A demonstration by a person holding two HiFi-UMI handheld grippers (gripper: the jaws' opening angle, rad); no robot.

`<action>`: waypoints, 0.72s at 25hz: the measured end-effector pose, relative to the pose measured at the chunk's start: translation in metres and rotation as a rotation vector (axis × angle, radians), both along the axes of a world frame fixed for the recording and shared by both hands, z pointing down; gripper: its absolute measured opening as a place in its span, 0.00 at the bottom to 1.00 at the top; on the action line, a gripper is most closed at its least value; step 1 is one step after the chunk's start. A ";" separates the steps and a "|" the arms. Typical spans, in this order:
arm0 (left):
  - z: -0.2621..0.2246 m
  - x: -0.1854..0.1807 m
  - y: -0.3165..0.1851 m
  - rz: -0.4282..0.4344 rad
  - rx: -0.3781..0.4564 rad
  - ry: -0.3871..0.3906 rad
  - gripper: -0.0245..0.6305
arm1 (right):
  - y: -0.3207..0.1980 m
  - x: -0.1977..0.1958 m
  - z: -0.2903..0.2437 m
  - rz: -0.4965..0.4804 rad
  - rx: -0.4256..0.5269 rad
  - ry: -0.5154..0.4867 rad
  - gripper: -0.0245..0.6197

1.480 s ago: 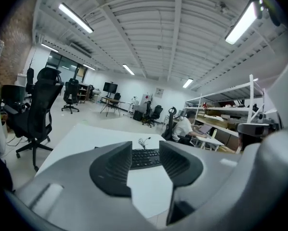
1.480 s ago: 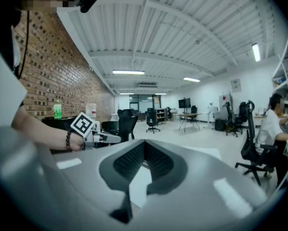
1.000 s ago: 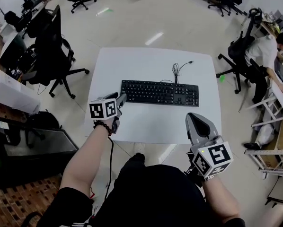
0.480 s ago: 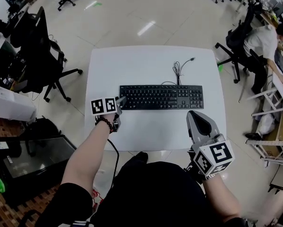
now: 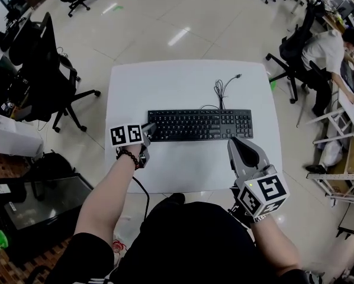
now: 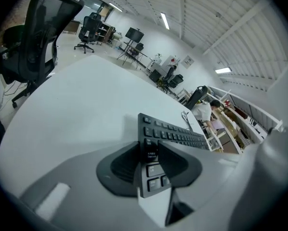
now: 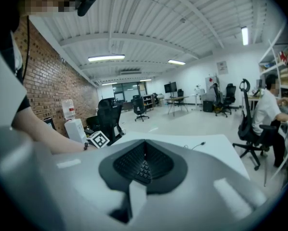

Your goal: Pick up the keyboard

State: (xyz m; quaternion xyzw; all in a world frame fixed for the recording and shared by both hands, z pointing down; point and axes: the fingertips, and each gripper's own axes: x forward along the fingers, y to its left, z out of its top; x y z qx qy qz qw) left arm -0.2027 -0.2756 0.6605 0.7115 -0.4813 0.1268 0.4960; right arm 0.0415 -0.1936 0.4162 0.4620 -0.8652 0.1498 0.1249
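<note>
A black keyboard (image 5: pixel 198 125) lies flat across the middle of a white table (image 5: pixel 183 81), its cable (image 5: pixel 223 87) coiled behind it. My left gripper (image 5: pixel 148 129) is at the keyboard's left end. In the left gripper view the keyboard (image 6: pixel 175 134) runs off to the right and its end corner sits between the jaws of the left gripper (image 6: pixel 148 153). The jaws are closing, and the pads (image 6: pixel 122 165) meet the corner on both sides. My right gripper (image 5: pixel 235 142) is shut and empty just in front of the keyboard's right end; in its own view the right gripper (image 7: pixel 143 160) has its pads together.
Black office chairs (image 5: pixel 47 58) stand on the floor to the table's left. At a desk on the right sits a person (image 5: pixel 328 58), with another chair (image 5: pixel 292 52) close to the table's right edge. The table's near edge lies just in front of my body.
My left gripper sank and slid right onto the keyboard's left end. My right gripper moved up toward the keyboard's right front edge.
</note>
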 end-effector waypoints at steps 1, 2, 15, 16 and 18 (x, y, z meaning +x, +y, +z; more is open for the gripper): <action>-0.004 -0.001 0.000 -0.001 0.006 0.003 0.23 | -0.001 -0.001 0.000 -0.001 0.002 -0.002 0.04; -0.008 -0.001 0.000 -0.004 0.008 0.009 0.21 | -0.001 -0.002 -0.001 -0.002 0.002 -0.005 0.04; -0.057 0.002 0.027 -0.013 0.027 0.061 0.17 | -0.005 0.003 0.013 0.031 -0.052 -0.086 0.04; -0.061 0.003 0.028 -0.012 0.030 0.061 0.16 | -0.006 0.005 0.017 0.039 -0.065 -0.097 0.04; -0.067 0.005 0.031 -0.011 0.033 0.062 0.16 | -0.008 0.009 0.026 0.057 -0.099 -0.123 0.04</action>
